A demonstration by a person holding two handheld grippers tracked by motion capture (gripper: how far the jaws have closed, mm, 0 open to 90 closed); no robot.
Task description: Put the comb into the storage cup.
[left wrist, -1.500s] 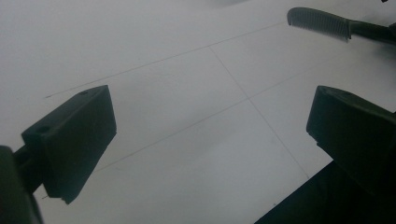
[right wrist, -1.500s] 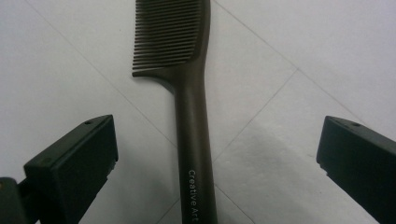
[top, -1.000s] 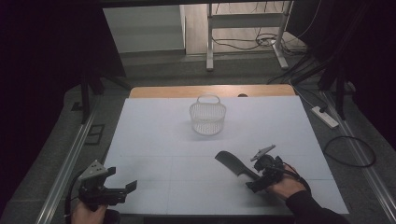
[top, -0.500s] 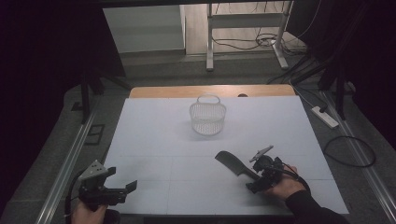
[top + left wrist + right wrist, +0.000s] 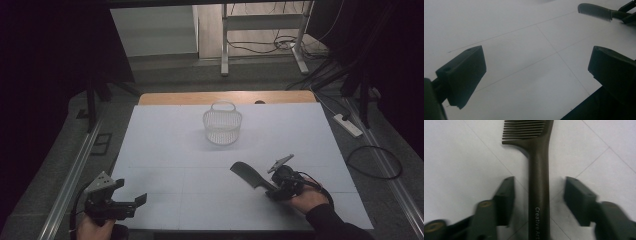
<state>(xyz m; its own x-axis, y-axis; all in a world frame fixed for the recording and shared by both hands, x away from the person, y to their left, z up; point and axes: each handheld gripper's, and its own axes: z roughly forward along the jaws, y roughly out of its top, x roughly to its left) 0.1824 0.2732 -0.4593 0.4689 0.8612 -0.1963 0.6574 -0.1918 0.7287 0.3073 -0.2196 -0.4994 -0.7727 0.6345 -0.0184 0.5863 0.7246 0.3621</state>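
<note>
A dark comb (image 5: 247, 175) lies flat on the white table sheet (image 5: 165, 150) at the front right, teeth pointing away from the hand. My right gripper (image 5: 272, 189) straddles its handle. In the right gripper view the handle (image 5: 539, 170) runs up between the two jaws with a gap on each side. These jaws have just been closing and the pads (image 5: 505, 195) are not touching the handle. My left gripper (image 5: 131, 192) rests at the front left corner, jaws wide apart over bare sheet (image 5: 536, 72). The comb (image 5: 595, 11) shows far off in its view.
A white mesh basket (image 5: 222, 125) with a handle stands upright near the middle back of the sheet. A wooden table edge (image 5: 200, 97) runs behind it. Metal rails border both sides. Cables and a power strip (image 5: 347, 125) lie on the floor at right.
Nothing has visibly shifted in the high view: both hands, the comb and the basket stay where they were.
</note>
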